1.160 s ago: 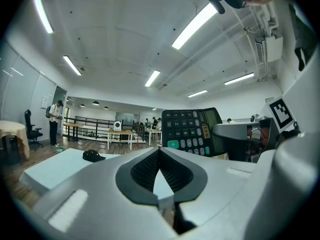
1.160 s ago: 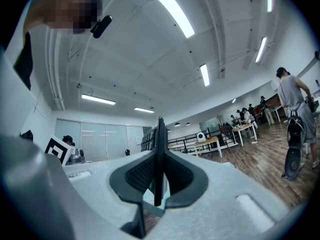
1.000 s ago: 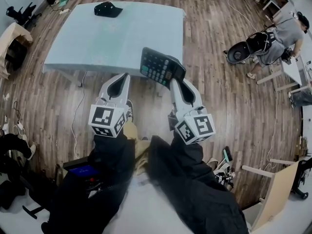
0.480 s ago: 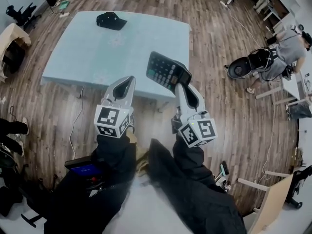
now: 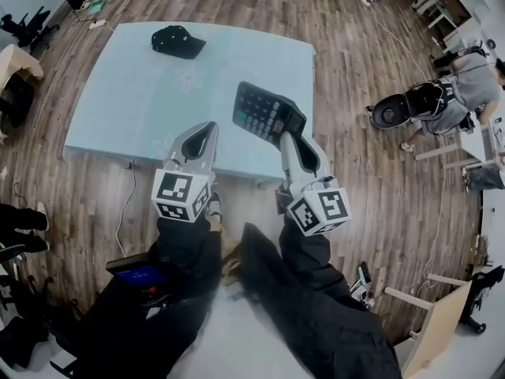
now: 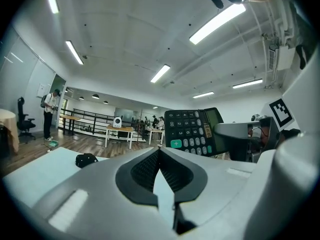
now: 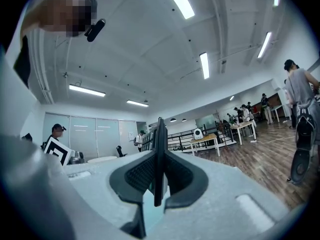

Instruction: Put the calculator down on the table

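Calculator sits clamped edge-on in my right tool, in the air over the near right edge of the bench, my left tool closed on nothing, so I judge the lowering and release are yet to do.

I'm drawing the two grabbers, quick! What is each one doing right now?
Left gripper: closed, holding nothing.
Right gripper: closed on the calculator.

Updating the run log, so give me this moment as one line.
right tongs: shut on calculator, held off table | left tongs: shut, empty | cap: on table
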`<state>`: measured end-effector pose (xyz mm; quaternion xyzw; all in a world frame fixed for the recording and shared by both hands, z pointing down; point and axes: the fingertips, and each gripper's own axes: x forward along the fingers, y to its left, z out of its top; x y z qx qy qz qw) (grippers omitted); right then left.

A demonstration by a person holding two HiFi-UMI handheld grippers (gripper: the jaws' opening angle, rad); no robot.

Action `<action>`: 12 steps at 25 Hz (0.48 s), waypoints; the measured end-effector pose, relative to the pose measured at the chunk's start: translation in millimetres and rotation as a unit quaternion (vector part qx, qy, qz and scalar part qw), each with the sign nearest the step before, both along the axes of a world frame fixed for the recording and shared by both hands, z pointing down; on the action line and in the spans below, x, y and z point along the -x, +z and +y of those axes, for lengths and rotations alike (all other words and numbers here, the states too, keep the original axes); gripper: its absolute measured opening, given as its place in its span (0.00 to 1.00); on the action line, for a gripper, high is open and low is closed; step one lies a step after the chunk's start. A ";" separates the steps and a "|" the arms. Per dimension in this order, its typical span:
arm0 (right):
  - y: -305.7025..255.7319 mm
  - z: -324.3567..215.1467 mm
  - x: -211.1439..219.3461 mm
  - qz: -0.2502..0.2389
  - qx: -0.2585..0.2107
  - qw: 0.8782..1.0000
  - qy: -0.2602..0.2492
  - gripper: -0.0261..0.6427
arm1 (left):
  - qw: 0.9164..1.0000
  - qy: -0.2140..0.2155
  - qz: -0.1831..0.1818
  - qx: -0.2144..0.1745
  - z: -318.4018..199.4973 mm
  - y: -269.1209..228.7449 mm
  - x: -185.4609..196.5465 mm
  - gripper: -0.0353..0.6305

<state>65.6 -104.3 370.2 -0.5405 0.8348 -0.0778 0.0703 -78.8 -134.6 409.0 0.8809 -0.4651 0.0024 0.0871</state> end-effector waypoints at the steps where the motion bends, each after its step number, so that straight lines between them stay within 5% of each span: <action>1: -1.1 -8.8 0.0 0.001 0.001 1.000 0.005 0.10 | 1.000 0.005 0.002 0.001 -9.4 0.1 -0.8 0.05; 12: 14.0 -93.6 26.6 0.008 0.034 0.999 0.011 0.10 | 0.999 0.011 0.016 0.027 -94.6 17.8 26.9 0.05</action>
